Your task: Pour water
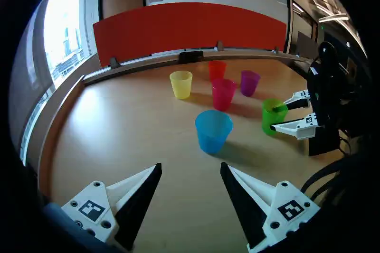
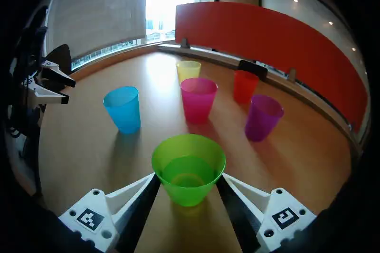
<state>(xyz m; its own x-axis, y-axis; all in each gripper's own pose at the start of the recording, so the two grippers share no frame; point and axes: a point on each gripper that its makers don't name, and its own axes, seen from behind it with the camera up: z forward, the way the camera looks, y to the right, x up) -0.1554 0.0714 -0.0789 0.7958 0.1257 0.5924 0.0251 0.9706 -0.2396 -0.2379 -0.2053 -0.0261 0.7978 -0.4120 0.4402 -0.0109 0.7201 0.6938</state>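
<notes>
The green cup (image 2: 188, 158) stands upright on the wooden table (image 2: 85, 153), nearest the camera in the right gripper view, with the right gripper (image 2: 189, 179) closed around it, one finger against each side. Whether it holds water cannot be told. Beyond it stand a pink cup (image 2: 198, 98), a purple cup (image 2: 262, 116), an orange cup (image 2: 245, 86) and a yellow cup (image 2: 188, 71), all apart from one another. The blue cup (image 2: 123, 108) stands off to its left. The left gripper (image 1: 191, 166) hangs over bare tabletop with its fingers spread wide and holding nothing. A red partition (image 2: 285, 39) runs along the table's far edge.
</notes>
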